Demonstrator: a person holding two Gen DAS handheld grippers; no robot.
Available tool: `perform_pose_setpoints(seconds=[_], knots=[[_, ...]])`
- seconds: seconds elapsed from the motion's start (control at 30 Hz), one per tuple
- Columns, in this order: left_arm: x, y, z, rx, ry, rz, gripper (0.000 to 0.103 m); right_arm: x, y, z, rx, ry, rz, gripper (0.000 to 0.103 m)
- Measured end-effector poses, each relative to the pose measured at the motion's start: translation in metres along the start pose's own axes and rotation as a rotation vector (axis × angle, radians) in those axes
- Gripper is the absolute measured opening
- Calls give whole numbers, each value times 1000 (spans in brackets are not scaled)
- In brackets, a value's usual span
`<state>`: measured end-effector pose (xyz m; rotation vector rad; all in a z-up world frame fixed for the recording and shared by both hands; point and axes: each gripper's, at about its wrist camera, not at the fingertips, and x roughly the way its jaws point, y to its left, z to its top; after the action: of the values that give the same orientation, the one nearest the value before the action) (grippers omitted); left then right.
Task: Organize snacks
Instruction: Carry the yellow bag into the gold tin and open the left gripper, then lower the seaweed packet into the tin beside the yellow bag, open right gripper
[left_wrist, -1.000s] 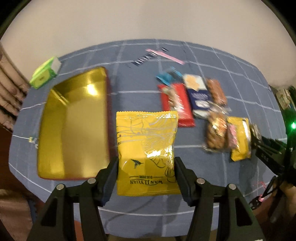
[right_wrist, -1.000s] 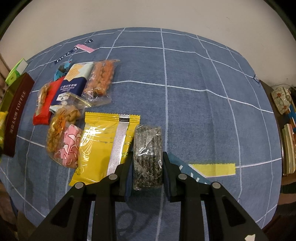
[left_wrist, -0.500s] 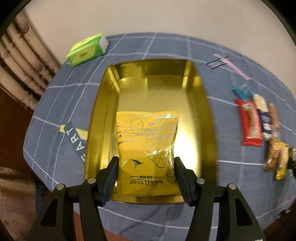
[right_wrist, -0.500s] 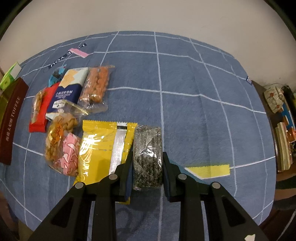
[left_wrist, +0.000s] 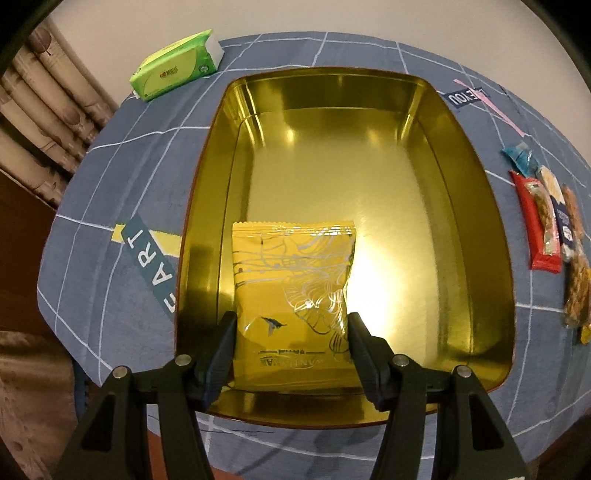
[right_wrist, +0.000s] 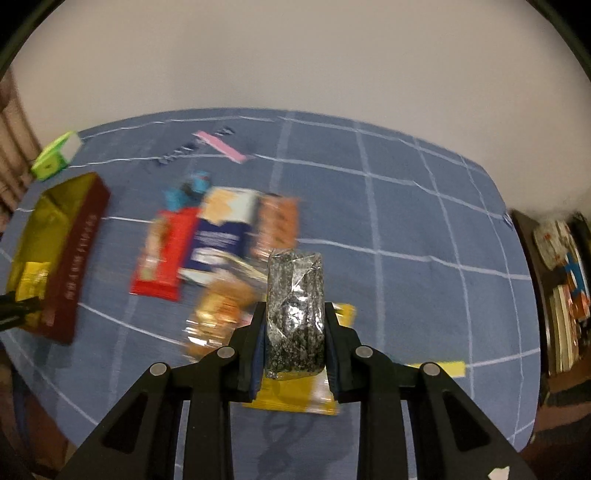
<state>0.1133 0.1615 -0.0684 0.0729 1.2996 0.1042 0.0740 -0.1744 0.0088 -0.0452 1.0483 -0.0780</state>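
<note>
My left gripper (left_wrist: 291, 332) is shut on a yellow snack packet (left_wrist: 291, 291) and holds it low inside the gold tin (left_wrist: 369, 184), near the tin's front left corner. My right gripper (right_wrist: 294, 325) is shut on a clear packet of dark speckled snack (right_wrist: 295, 310), lifted off the cloth above another yellow packet (right_wrist: 291, 398). In the right wrist view the tin (right_wrist: 74, 258) shows at the far left, dark red outside, with the left gripper's yellow packet (right_wrist: 33, 280) in it. A row of loose snacks (right_wrist: 214, 243) lies between the tin and my right gripper.
A blue checked cloth (left_wrist: 122, 166) covers the round table. A green tissue pack (left_wrist: 173, 70) lies at its far left edge. Red, blue and orange packets (left_wrist: 543, 225) lie right of the tin. Curtains hang at left; a shelf (right_wrist: 565, 295) stands past the table's right edge.
My left gripper carried the yellow packet leftward from the cloth to over the tin, then lowered it inside. My right gripper lifted the dark packet off the cloth and swung its view toward the tin.
</note>
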Motion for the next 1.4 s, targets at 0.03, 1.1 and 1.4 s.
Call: perform_pose_setpoints(seconds=[0.03, 1.1, 1.4], knots=[[2, 2, -1, 1, 3, 1, 60, -2, 11, 3, -11, -5, 21, 24], [3, 29, 1, -26, -27, -52, 66, 4, 210, 17, -225, 21, 279, 24], [-31, 39, -14, -43, -105, -118, 70, 6, 218, 16, -225, 31, 265, 24]])
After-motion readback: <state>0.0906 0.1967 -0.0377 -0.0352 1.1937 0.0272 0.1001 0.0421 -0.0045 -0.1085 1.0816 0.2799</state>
